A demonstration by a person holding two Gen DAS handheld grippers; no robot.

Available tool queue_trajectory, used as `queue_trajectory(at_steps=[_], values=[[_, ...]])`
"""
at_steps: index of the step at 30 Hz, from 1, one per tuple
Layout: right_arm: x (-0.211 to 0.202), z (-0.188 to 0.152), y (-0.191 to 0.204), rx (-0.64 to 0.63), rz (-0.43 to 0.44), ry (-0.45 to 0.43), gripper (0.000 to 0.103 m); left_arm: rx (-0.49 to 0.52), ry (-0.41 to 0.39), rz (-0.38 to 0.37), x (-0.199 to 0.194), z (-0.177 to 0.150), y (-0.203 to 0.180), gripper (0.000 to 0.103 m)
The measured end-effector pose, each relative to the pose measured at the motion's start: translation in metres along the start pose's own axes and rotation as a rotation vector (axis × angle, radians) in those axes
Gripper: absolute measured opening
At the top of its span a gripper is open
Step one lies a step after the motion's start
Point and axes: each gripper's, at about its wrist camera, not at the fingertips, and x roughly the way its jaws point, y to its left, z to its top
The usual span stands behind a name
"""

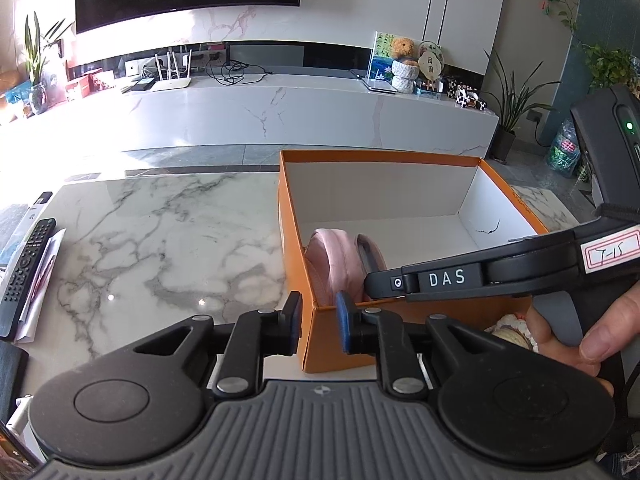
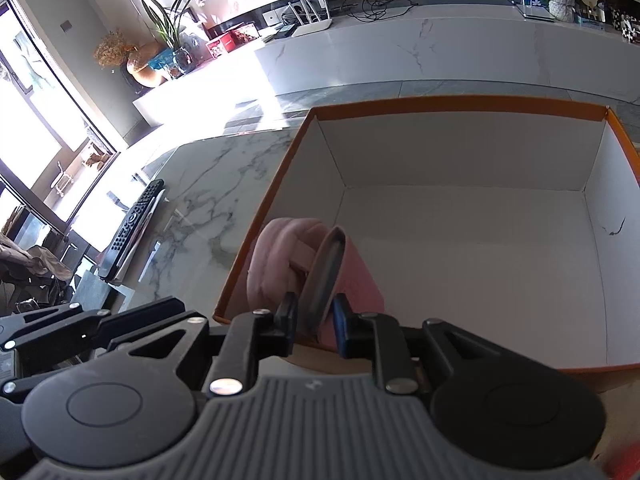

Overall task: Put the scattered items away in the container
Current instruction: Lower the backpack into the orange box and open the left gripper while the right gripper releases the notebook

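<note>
Left hand-held gripper [image 1: 318, 322]: jaws slightly apart, straddling the near corner of the orange box [image 1: 400, 155]; pads do not press the cardboard as far as I can tell, so nothing is held. Right hand-held gripper [image 2: 315, 326]: jaws parted a little with the dark sole edge of the pink slipper [image 2: 280, 264] between them; a sliver of gap shows on either side, so I read this as a loose or released grip, not a clamp. A hand [image 1: 576, 332] holds the right tool, with a small woven item just beside it, too hidden to identify. Slipper location: inside the box, near left corner, leaning on edge against the wall. Handling judgement: plush upper is soft and light, will squash and sag if pinched there; the sole rim is stiffer and gives the better hold. Not fragile, not slippery. Box is light cardboard and may slide on the polished marble counter [image 1: 168, 232] if nudged. Count: one box, apparently one slipper, two grippers. Further left on the counter, one remote control [image 1: 28, 264] lying on some papers. Rest of box floor bare.
</note>
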Motion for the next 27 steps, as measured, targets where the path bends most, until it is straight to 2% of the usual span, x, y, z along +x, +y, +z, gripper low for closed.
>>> queue_trajectory(at_steps=[7, 10, 11, 18, 20, 24, 26, 27], values=[[-0.007, -0.001, 0.006, -0.028, -0.019, -0.026, 0.03, -0.052, -0.067, 0.048, -0.013, -0.006, -0.004, 0.026], [-0.011, -0.002, 0.008, -0.03, -0.016, -0.043, 0.032, -0.067, -0.099, 0.045, -0.019, -0.008, -0.008, 0.029], [-0.014, -0.003, 0.008, -0.033, -0.013, -0.054, 0.037, -0.071, -0.108, 0.042, -0.021, -0.01, -0.009, 0.031], [-0.046, -0.013, 0.009, -0.081, -0.027, -0.153, 0.05, -0.06, -0.161, 0.036, -0.036, -0.018, -0.02, 0.041], [-0.058, -0.017, 0.008, -0.087, -0.021, -0.183, 0.055, -0.05, -0.175, 0.039, -0.041, -0.019, -0.026, 0.052], [-0.08, -0.029, 0.006, -0.107, -0.04, -0.239, 0.064, -0.048, -0.194, 0.033, -0.051, -0.022, -0.036, 0.053], [-0.093, -0.039, 0.001, -0.105, -0.042, -0.277, 0.074, -0.042, -0.195, 0.034, -0.056, -0.023, -0.04, 0.055], [-0.1, -0.043, -0.001, -0.103, -0.037, -0.296, 0.075, -0.043, -0.201, 0.038, -0.059, -0.024, -0.042, 0.056]])
